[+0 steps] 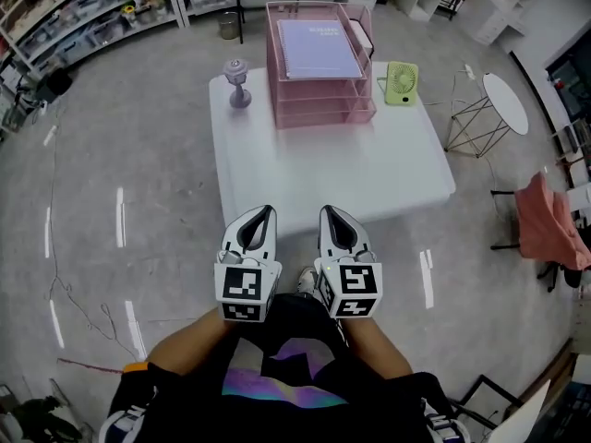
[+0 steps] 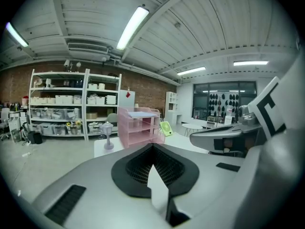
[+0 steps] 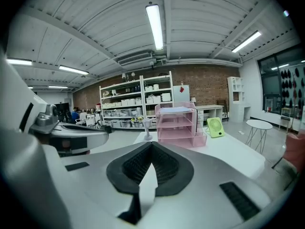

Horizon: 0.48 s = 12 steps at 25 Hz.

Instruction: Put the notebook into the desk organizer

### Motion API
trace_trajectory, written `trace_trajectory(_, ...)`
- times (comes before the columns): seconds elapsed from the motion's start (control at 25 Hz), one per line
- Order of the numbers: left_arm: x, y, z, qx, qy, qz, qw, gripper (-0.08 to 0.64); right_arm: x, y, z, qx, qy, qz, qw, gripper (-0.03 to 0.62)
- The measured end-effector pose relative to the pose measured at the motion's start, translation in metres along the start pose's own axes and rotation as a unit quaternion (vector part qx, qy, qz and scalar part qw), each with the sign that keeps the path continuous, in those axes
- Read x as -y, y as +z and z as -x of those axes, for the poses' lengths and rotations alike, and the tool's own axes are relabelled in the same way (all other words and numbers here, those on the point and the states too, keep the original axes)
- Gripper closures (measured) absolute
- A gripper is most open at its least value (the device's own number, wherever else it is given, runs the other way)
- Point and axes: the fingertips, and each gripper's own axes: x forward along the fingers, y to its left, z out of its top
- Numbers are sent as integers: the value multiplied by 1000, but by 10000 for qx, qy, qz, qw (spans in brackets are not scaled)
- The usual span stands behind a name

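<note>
A lilac spiral notebook (image 1: 319,48) lies flat on the top tier of the pink desk organizer (image 1: 319,104), at the far side of the white table (image 1: 323,169). The organizer also shows in the left gripper view (image 2: 138,128) and the right gripper view (image 3: 178,123), with the notebook (image 3: 175,110) on top. My left gripper (image 1: 264,212) and right gripper (image 1: 329,212) hover side by side at the table's near edge, close to my body. Both are shut with nothing between the jaws.
A small grey lamp-like ornament (image 1: 237,83) stands left of the organizer. A green desk fan (image 1: 401,83) stands at its right. A round white side table (image 1: 503,101) and a pink-draped chair (image 1: 549,224) are to the right. Shelving (image 1: 83,12) lines the back left.
</note>
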Motion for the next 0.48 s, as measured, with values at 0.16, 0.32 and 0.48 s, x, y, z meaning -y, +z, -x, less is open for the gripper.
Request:
trace_trajectory(0.16, -20, -11, 23, 16, -214, -73, 9997, 551, -32, -9, 10, 15, -265, -42, 9996, 575)
trace_trajectory(0.32, -28, -18, 42, 70, -431, -168, 9989, 551, -55, -19, 19, 1, -436, -90, 9990, 575)
trace_trajectory(0.48, -33, -25, 54, 105, -616, -225, 9978, 551, -73, -30, 27, -14, -580, -145, 9982, 575)
